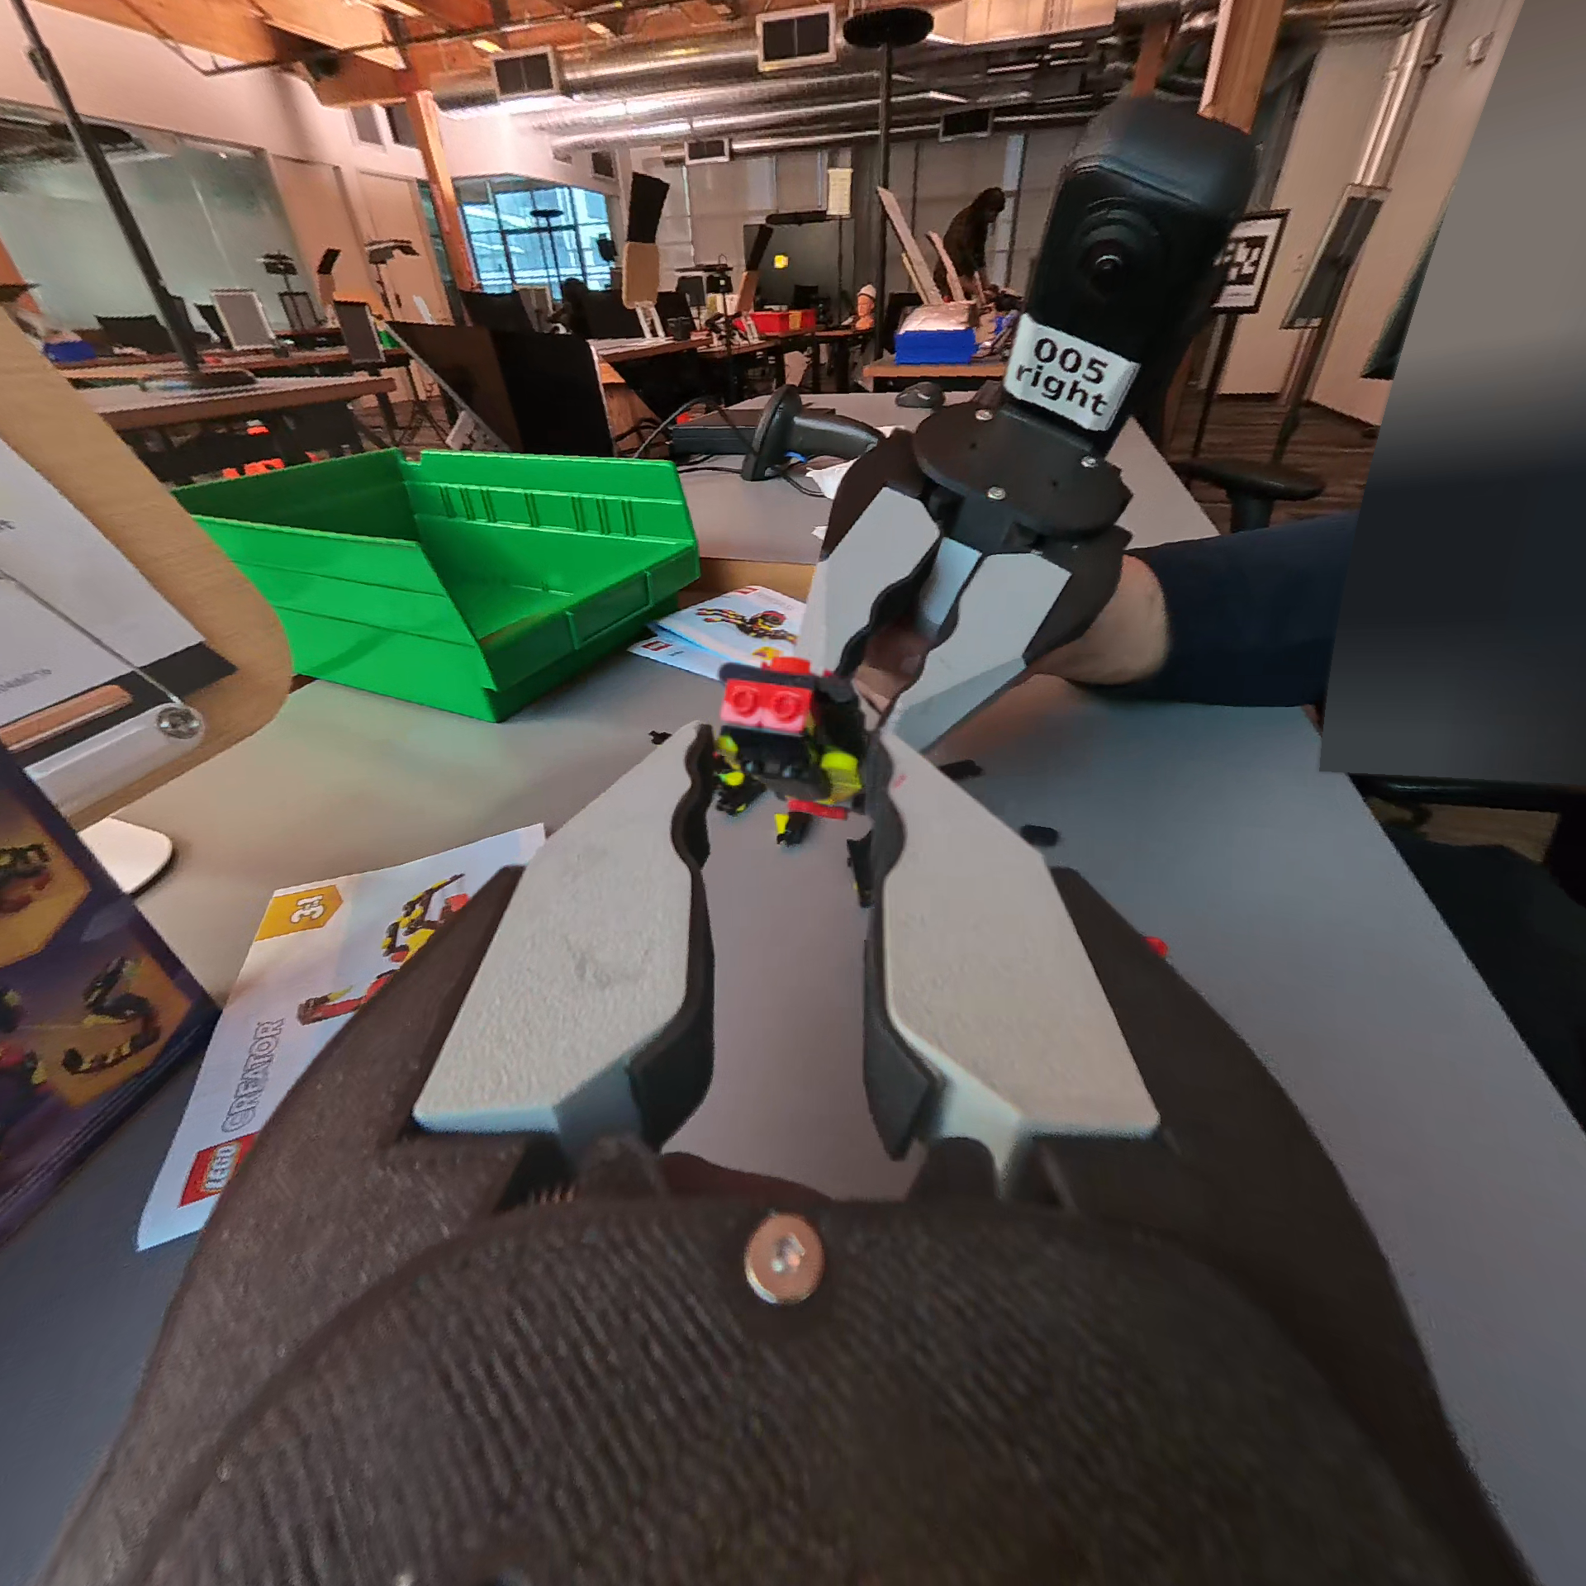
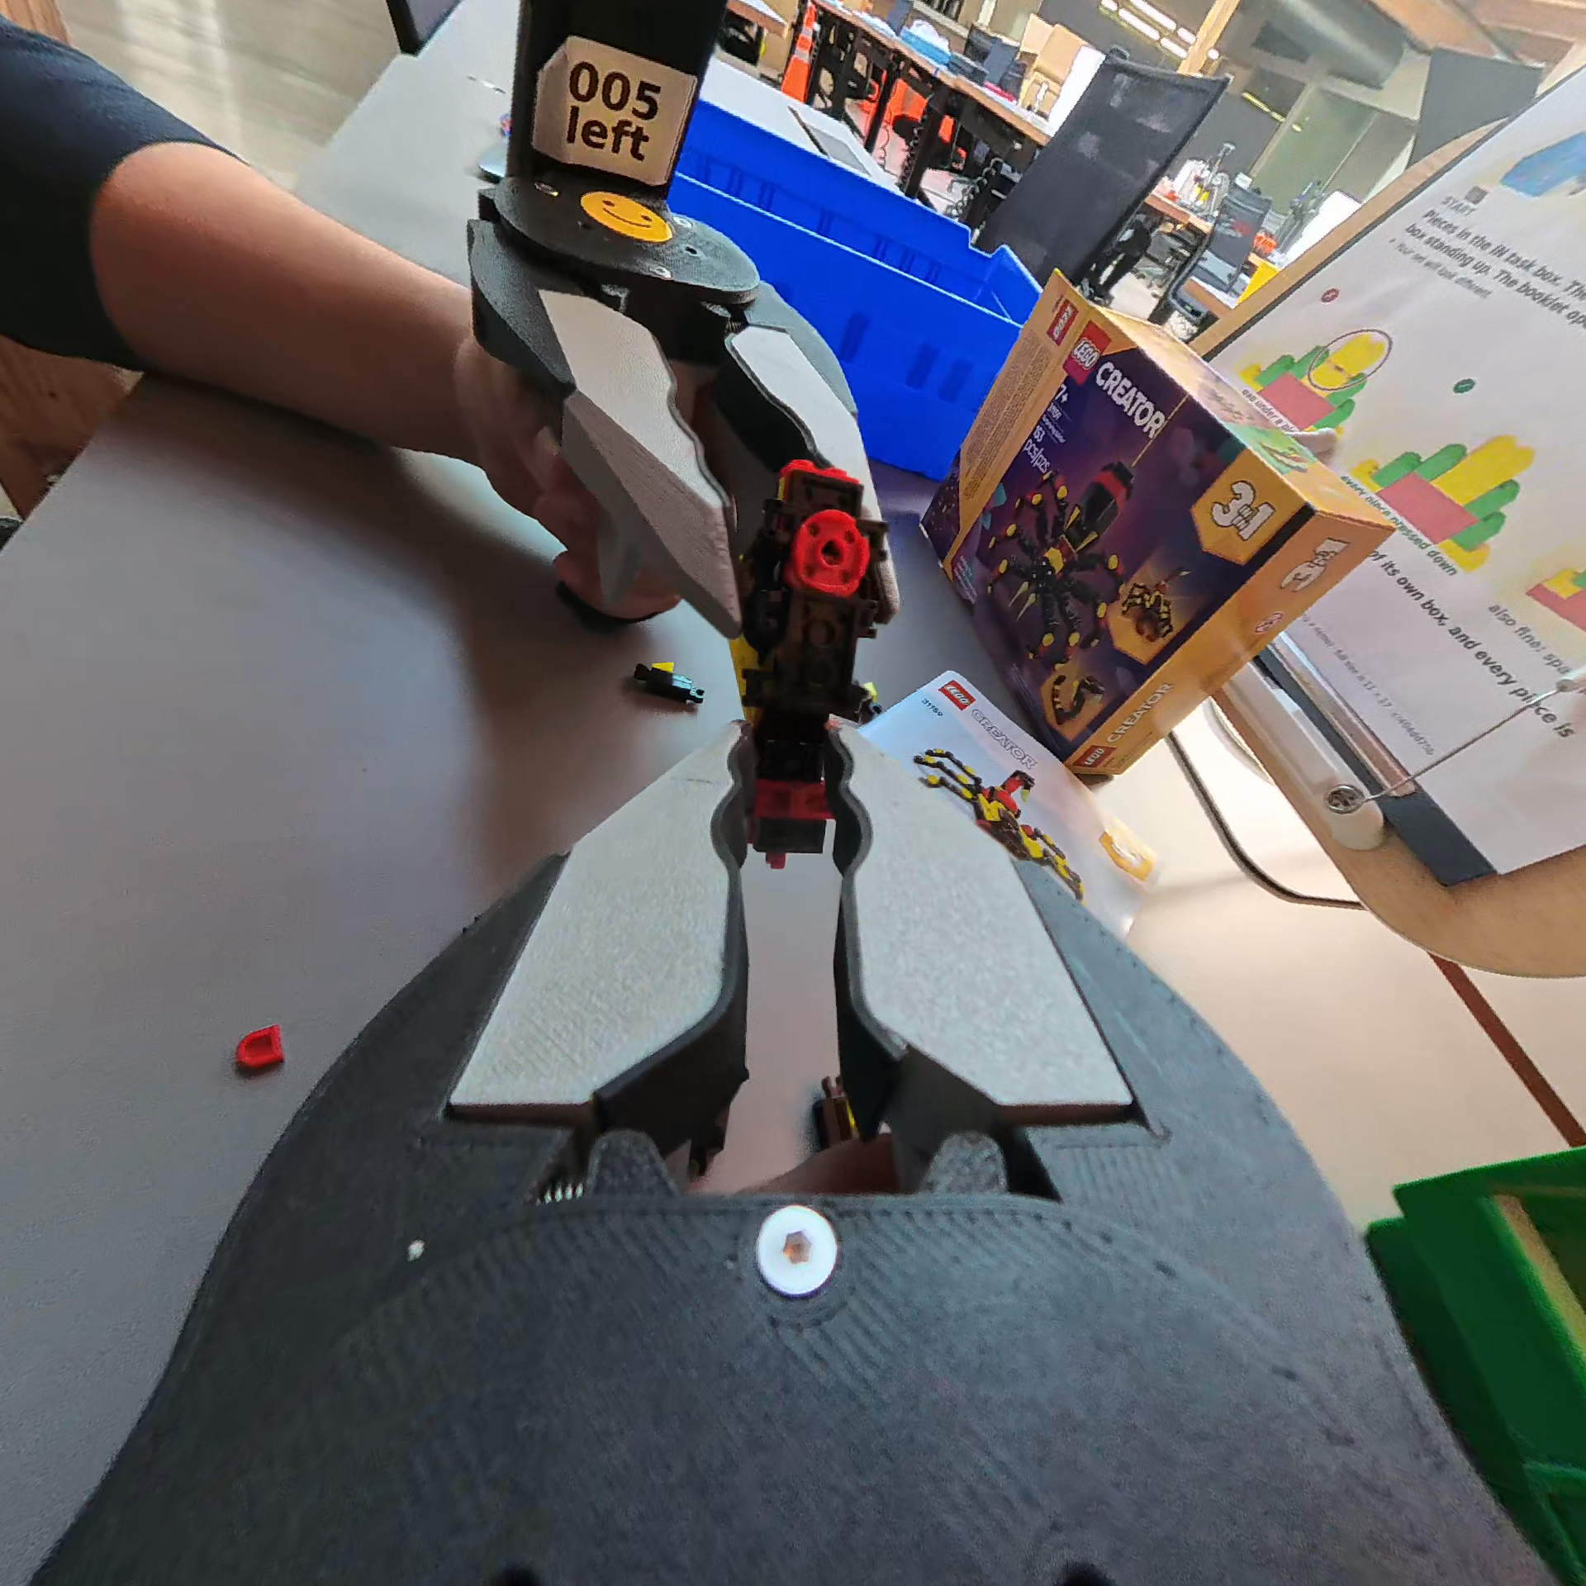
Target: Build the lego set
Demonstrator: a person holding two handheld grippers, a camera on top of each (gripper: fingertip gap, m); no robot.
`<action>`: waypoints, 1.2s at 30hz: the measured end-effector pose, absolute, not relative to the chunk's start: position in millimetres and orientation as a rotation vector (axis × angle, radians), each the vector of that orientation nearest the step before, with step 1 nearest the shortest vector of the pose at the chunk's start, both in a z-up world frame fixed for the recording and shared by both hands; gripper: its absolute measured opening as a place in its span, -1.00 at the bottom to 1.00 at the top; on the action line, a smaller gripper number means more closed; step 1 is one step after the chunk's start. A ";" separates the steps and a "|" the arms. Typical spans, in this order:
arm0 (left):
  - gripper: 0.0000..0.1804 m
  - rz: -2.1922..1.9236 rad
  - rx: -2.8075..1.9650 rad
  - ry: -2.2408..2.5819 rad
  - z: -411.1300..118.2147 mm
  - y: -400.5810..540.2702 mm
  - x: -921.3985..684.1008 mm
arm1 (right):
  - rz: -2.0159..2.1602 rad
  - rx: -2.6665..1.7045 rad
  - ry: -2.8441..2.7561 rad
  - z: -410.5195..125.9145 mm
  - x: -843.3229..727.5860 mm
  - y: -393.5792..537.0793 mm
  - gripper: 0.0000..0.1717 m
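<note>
A small brick model (image 1: 785, 729) of black, red and yellow pieces is held just above the grey table (image 1: 1201, 944). My right gripper (image 2: 794, 772) is shut on the model's (image 2: 807, 618) lower black and red end, with both pads pressed on it. In the left wrist view it (image 1: 871, 695) reaches in from the upper right. My left gripper (image 1: 789, 764) is open. The model stands between its fingertips, with a slit of table showing beside the left pad (image 1: 687, 772). In the right wrist view its fingers (image 2: 669, 515) flank the model's far end.
A green bin (image 1: 446, 566) stands at the back left and a blue bin (image 2: 858, 283) farther off. A toy box (image 2: 1141, 532), booklets (image 1: 343, 987) (image 1: 729, 626) and a sheet on a stand (image 2: 1459, 515) crowd one side. Loose red (image 2: 259, 1047) and black-yellow (image 2: 669, 682) pieces lie on the table. The tips of both grippers are at nearly the same place.
</note>
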State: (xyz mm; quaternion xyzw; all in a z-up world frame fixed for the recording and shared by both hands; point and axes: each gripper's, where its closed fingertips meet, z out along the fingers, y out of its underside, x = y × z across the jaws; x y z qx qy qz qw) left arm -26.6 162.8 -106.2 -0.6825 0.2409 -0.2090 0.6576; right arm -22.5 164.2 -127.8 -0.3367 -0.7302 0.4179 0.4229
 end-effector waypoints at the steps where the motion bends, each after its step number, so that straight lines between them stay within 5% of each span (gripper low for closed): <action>1: -0.64 -0.470 -1.545 0.547 -106.2 162.9 -27.3 | 1.051 -0.848 -1.829 -128.5 -22.7 164.1 -0.85; 36: -0.64 -0.404 -1.607 0.710 -122.4 158.5 -13.6 | 1.229 -0.815 -1.697 -106.3 -18.1 153.9 -0.92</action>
